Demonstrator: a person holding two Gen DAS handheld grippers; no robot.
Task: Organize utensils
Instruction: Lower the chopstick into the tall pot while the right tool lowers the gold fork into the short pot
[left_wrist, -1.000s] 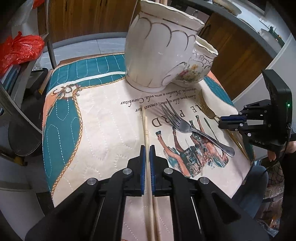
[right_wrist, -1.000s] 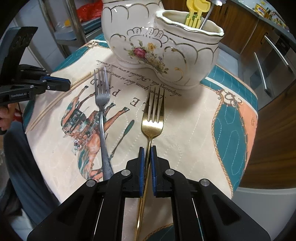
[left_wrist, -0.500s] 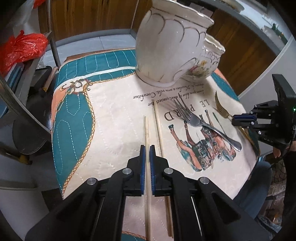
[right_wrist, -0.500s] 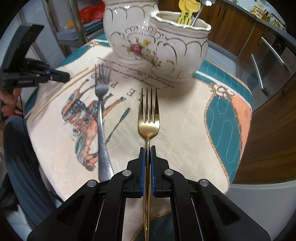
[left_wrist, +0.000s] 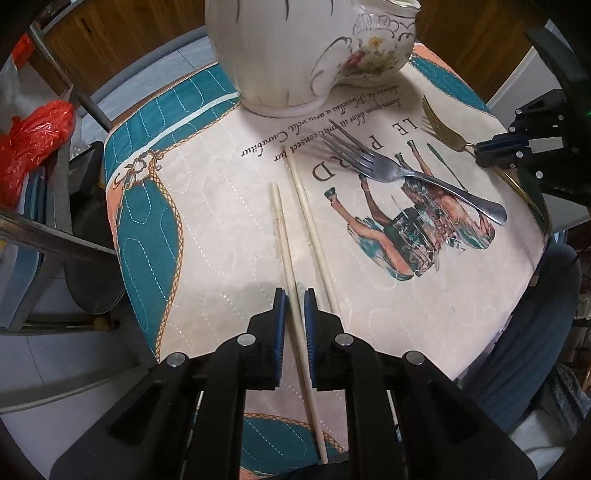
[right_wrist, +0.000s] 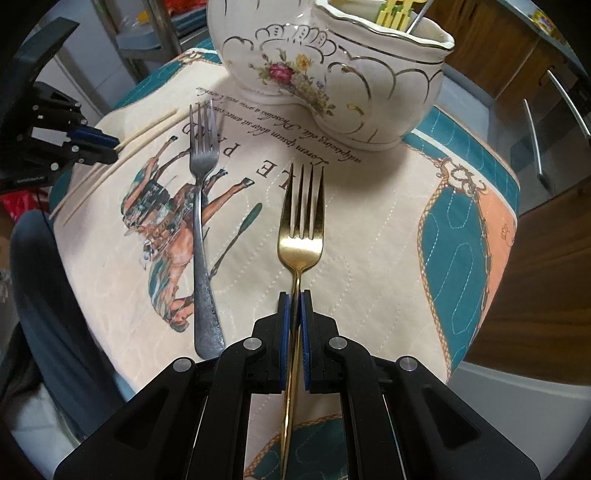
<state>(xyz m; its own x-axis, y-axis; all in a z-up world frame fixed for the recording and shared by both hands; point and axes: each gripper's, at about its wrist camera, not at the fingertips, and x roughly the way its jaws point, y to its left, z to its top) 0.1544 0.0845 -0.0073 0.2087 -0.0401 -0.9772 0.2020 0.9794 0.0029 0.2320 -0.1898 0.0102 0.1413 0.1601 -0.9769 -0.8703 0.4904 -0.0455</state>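
My left gripper (left_wrist: 294, 301) has its jaws slightly apart on either side of a pale wooden chopstick (left_wrist: 286, 254) that lies on the printed cloth; a second chopstick (left_wrist: 314, 236) lies just right of it. My right gripper (right_wrist: 294, 299) is shut on the handle of a gold fork (right_wrist: 301, 221), tines pointing toward the white ceramic utensil holder (right_wrist: 332, 66). A silver fork (right_wrist: 201, 221) lies on the cloth to its left. The holder (left_wrist: 295, 48) stands at the far end, with yellow utensils (right_wrist: 397, 9) in it.
The printed teal and cream cloth (left_wrist: 147, 206) covers a small round table. A red plastic bag (left_wrist: 29, 140) and metal chair frames are at the left. Wooden cabinets stand behind. The table edge is close on all sides.
My left gripper's jaws have spread a little from the chopstick, which now lies on the cloth. The right gripper has kept hold of the gold fork and moved closer to the holder.
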